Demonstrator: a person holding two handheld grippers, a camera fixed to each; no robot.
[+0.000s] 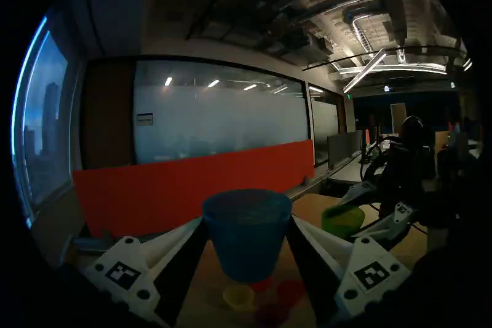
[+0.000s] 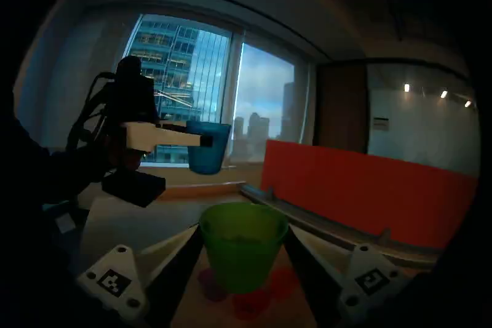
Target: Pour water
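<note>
- Blue cup (image 1: 247, 236) was upright, held above the tabletop (image 1: 206, 294), with the left gripper (image 1: 247, 224) closed on it, its fingers (image 1: 166, 236) pressing opposite sides of the wall.
- In the right gripper view, that gripper was level before the window (image 2: 184, 69).
- Green cup (image 2: 243, 254) stood upright, pinched likewise by the right gripper (image 2: 243, 232), apart from the blue cup.
- A small yellow piece (image 1: 238, 297) and red pieces (image 1: 289, 291) lay on the tabletop below.

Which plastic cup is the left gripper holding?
The blue plastic cup, gripped by the left gripper; the green plastic cup sits in the right gripper.
</note>
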